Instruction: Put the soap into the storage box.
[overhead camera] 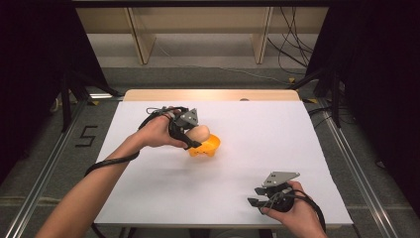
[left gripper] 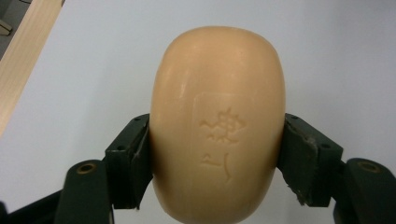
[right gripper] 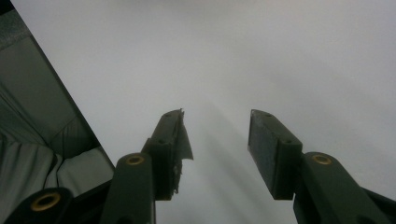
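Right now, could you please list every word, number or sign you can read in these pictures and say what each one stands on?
"5": a dark numeral marked on the grey floor left of the white-topped table.
Embossed stamp on the tan oval soap bar, clamped in the left gripper: raised characters inside a rectangle, too worn for me to read.
Orange plastic soap dish: no lettering visible.
Right gripper: open, no markings.

Peach-tan soap (left gripper: 217,123), stamped emblem at centre frame (characters unreadable), between black tongs (left gripper: 217,163); bright orange dish (overhead camera: 207,146) mid-frame on the white table (overhead camera: 257,148), pale wood strip along its top.
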{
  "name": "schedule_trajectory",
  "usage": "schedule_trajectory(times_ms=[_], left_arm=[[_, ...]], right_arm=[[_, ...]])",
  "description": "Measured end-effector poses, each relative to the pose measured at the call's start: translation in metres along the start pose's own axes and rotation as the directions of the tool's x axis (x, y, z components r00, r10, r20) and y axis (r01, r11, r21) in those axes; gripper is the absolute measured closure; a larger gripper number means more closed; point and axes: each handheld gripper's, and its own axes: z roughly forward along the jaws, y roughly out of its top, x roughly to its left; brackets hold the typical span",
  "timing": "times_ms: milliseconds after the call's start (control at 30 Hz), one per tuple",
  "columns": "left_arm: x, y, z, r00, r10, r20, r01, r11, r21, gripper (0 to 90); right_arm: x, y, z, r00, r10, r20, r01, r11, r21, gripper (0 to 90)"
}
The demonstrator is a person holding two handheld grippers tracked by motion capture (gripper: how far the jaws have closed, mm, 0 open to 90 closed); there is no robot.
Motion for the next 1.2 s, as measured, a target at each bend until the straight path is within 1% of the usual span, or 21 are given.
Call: schedule_trajectory(times_ms=[33, 67, 167, 200, 233, 267, 400, 467, 533, 567, 633, 667, 700, 767, 800, 900, 967, 1067, 1100, 1133, 1200], left_arm=[[0.0, 0.0, 0.001, 1.0, -0.007, 0.003, 0.007, 1.0, -0.004, 32.0], [0.001, 0.0, 0.002, 1.0, 0.0, 0.004, 0.0, 1.0, 0.0, 32.0], [0.002, 0.0, 0.006, 1.0, 0.001, 0.008, -0.001, 1.0, 0.003, 32.0], [0.002, 0.0, 0.007, 1.0, -0.002, 0.008, 0.002, 1.0, -0.001, 32.0], [0.002, -0.001, 0.008, 1.0, -0.003, 0.009, 0.003, 1.0, 0.0, 32.0], [0.003, -0.001, 0.009, 0.9999, -0.006, 0.013, 0.006, 1.0, 0.004, 32.0], [0.004, -0.001, 0.013, 0.9995, -0.018, 0.027, 0.019, 0.9998, -0.003, 32.0], [0.005, -0.001, 0.014, 0.9994, -0.021, 0.026, 0.021, 0.9998, -0.001, 32.0], [0.006, -0.001, 0.014, 0.9989, -0.025, 0.039, 0.025, 0.9997, 0.008, 32.0], [0.006, -0.001, 0.015, 0.9993, -0.021, 0.03, 0.021, 0.9998, 0.005, 31.9], [0.007, -0.002, 0.016, 0.9991, -0.026, 0.032, 0.026, 0.9996, 0.007, 31.9], [0.007, -0.002, 0.017, 0.9988, -0.038, 0.032, 0.038, 0.9993, 0.004, 31.9], [0.007, -0.002, 0.017, 0.9991, -0.029, 0.031, 0.029, 0.9996, 0.005, 31.9], [0.008, -0.003, 0.018, 0.9987, -0.037, 0.034, 0.037, 0.9993, 0.01, 31.9], [0.009, -0.003, 0.018, 0.999, -0.026, 0.035, 0.025, 0.9995, 0.017, 31.9], [0.009, -0.003, 0.019, 0.9989, -0.03, 0.036, 0.029, 0.9993, 0.022, 31.9], [0.01, -0.004, 0.021, 0.9986, -0.035, 0.041, 0.034, 0.9992, 0.021, 31.9], [0.01, -0.004, 0.022, 0.9987, -0.031, 0.042, 0.03, 0.9991, 0.031, 31.9], [0.01, -0.004, 0.023, 0.9985, -0.037, 0.041, 0.036, 0.9988, 0.033, 31.9], [0.01, -0.004, 0.023, 0.9988, -0.029, 0.041, 0.027, 0.999, 0.034, 31.9], [0.011, -0.004, 0.024, 0.9988, -0.03, 0.04, 0.028, 0.9991, 0.032, 31.8]], right_arm=[[0.001, 0.001, -0.001, 0.9998, 0.02, -0.006, -0.02, 1.0, 0.006, 55.7], [0.001, 0.001, -0.001, 0.9998, 0.02, -0.006, -0.02, 1.0, 0.005, 55.7], [0.001, 0.0, -0.001, 0.9999, 0.014, -0.006, -0.014, 1.0, 0.004, 55.7], [0.0, 0.0, 0.0, 1.0, -0.003, -0.002, 0.003, 1.0, -0.001, 55.6], [0.0, -0.001, 0.001, 1.0, -0.006, 0.005, 0.007, 1.0, -0.014, 55.7], [0.0, 0.0, -0.001, 1.0, -0.005, 0.005, 0.005, 1.0, -0.004, 55.7], [-0.001, 0.0, -0.001, 1.0, -0.007, 0.004, 0.007, 1.0, -0.003, 55.6], [0.0, 0.0, -0.001, 1.0, -0.005, 0.005, 0.005, 1.0, -0.005, 55.7], [0.0, 0.0, -0.001, 1.0, -0.006, 0.003, 0.006, 1.0, -0.005, 55.6], [0.0, 0.0, -0.001, 1.0, -0.006, 0.004, 0.007, 1.0, -0.005, 55.6], [0.0, 0.0, -0.001, 1.0, -0.006, 0.004, 0.006, 1.0, -0.005, 55.6], [0.0, 0.0, -0.001, 1.0, -0.006, 0.003, 0.006, 1.0, -0.005, 55.6], [0.0, 0.0, -0.001, 1.0, -0.005, 0.0, 0.005, 1.0, -0.005, 55.6], [-0.001, 0.0, 0.0, 0.9999, -0.011, -0.003, 0.011, 1.0, -0.008, 55.6], [-0.002, 0.0, 0.001, 0.9996, -0.024, -0.011, 0.024, 1.0, -0.015, 55.6], [-0.002, 0.0, 0.001, 0.9996, -0.025, -0.012, 0.025, 1.0, -0.015, 55.6], [-0.001, 0.0, 0.0, 0.9998, -0.01, -0.017, 0.01, 1.0, -0.009, 55.6], [-0.001, 0.0, 0.0, 0.9997, -0.022, -0.009, 0.022, 1.0, -0.014, 55.6], [-0.001, 0.0, 0.0, 0.9998, -0.018, 0.003, 0.018, 1.0, -0.011, 55.6], [0.0, 0.0, -0.001, 0.9999, -0.01, 0.004, 0.01, 1.0, -0.007, 55.6], [0.0, 0.0, -0.001, 1.0, 0.001, -0.005, -0.001, 1.0, -0.004, 55.5]])
